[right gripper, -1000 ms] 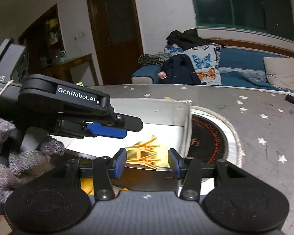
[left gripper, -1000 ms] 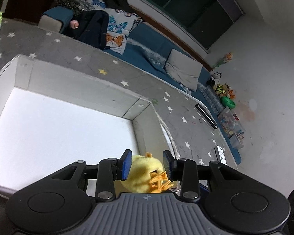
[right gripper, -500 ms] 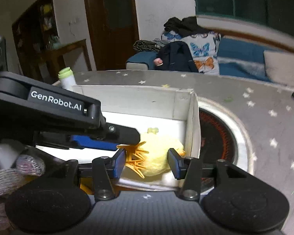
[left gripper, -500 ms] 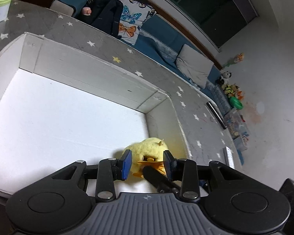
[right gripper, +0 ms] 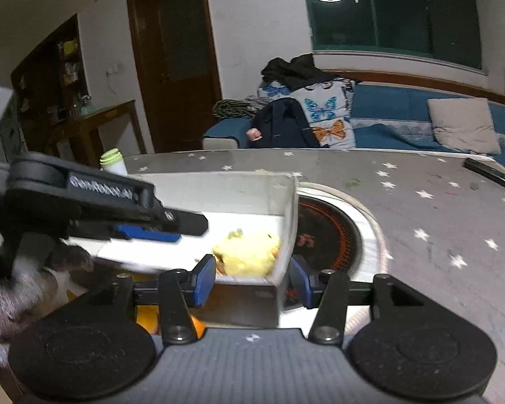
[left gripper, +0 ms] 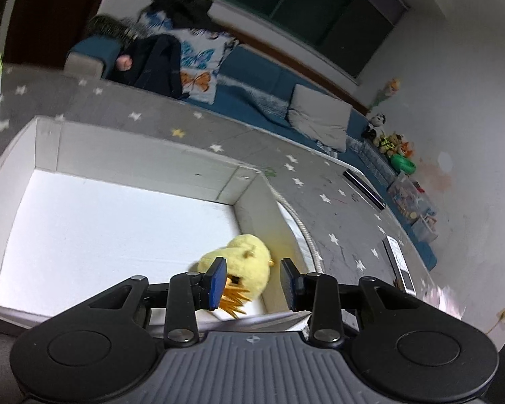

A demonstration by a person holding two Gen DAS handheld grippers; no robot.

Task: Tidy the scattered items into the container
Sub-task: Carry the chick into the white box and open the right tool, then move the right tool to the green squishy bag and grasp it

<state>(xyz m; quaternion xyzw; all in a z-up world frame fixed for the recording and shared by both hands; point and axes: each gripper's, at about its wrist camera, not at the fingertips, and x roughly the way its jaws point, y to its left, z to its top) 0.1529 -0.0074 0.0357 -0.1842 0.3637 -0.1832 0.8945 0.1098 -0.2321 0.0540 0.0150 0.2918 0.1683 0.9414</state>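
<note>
Inside the box, near right corner: soft yellow plush chick with orange feet (left gripper: 244,262) lies on the white floor of the open white cardboard box (left gripper: 144,163), touching or nearly touching the right wall.
Left gripper (left gripper: 252,281): blue-padded fingers (left gripper: 217,281) spread; the chick sits partly between them, but neither pad is seen pressing on it, so it looks let go.
Right gripper (right gripper: 249,277): fingers have just been opening and stand apart, straddling the box's near corner wall; nothing is gripped.
Worktop: grey star-patterned worktop (left gripper: 336,222) carries the box; a round dark burner (right gripper: 326,235) lies just beside its right wall.
Step in hand: release and withdrawal after the drop, by my reading.
Doing it well: lift both tools straight up and back, fingers kept wide, so no pad catches the plush or the orange feet.
Risk: right fingers could snag the corner wall and drag the light box.
Other tool: left gripper's black arm crosses the right view; keep the two apart.
</note>
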